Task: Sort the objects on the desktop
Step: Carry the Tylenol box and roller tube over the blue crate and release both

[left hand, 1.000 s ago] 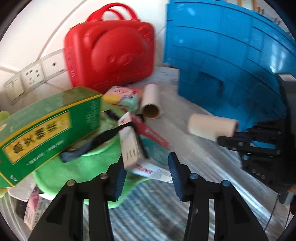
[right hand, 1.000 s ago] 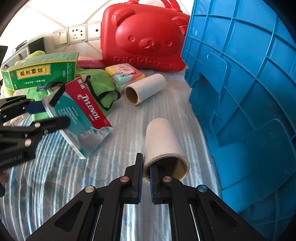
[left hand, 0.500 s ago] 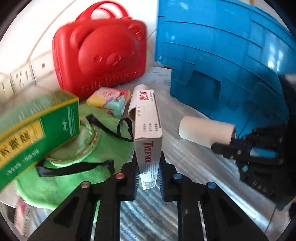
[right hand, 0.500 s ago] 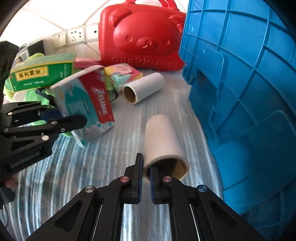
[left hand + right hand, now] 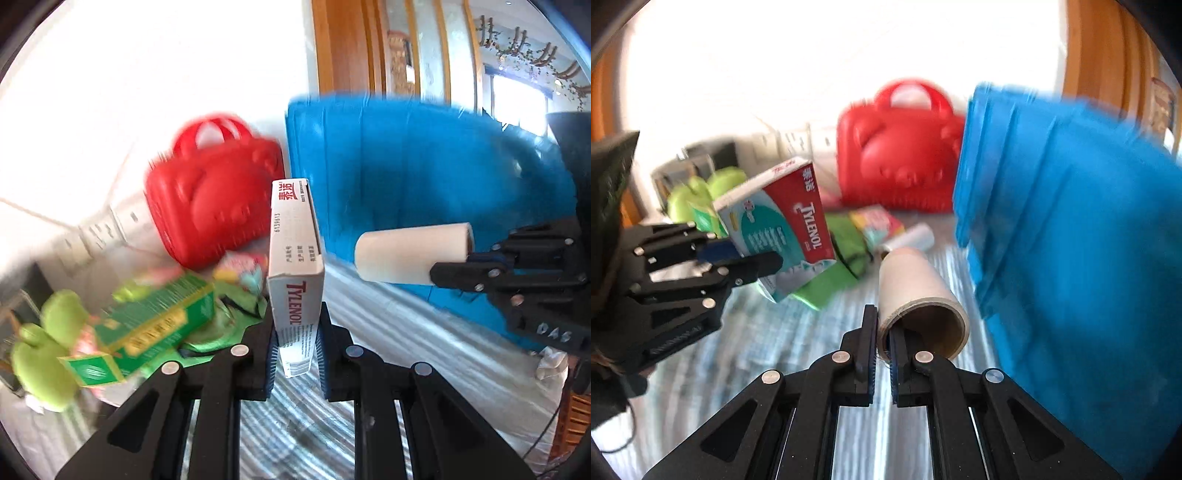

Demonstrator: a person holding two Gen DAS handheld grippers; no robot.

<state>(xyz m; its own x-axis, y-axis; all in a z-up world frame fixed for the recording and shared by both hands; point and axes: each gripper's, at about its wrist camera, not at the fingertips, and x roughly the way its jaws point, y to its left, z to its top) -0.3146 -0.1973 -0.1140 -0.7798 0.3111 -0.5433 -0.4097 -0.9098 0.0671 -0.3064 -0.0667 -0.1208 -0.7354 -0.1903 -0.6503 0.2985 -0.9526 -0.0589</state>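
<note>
I am holding two things at this moment, one in each hand. My left gripper [image 5: 295, 350] is closed on the lower end of the medicine box [image 5: 295, 258], so the box is standing up tall between the pads with most of its length above them. My right gripper [image 5: 882, 354] is pinching only the thin wall of the cardboard roll [image 5: 916, 291] at its open end, one finger inside the tube and one outside, and the roll is pointing away from me. Both things are in the air above the striped table cover [image 5: 775, 347], near the big blue bin [image 5: 1071, 240] at my right side. I think I am carrying them to that bin. The first risk is the roll: the grip is on the edge only, so the long body can swing or slip out if I am moving too fast, and the thin wall can also bend. The second risk is the box, because it is held low and can tilt over between the pads. Also my two grippers are near each other, so the box and the roll can knock together, or hit the bin wall. The red case [image 5: 214, 206], the green box [image 5: 147, 328] and the second roll [image 5: 908, 236] are lying behind on the table, not sorted yet.
</note>
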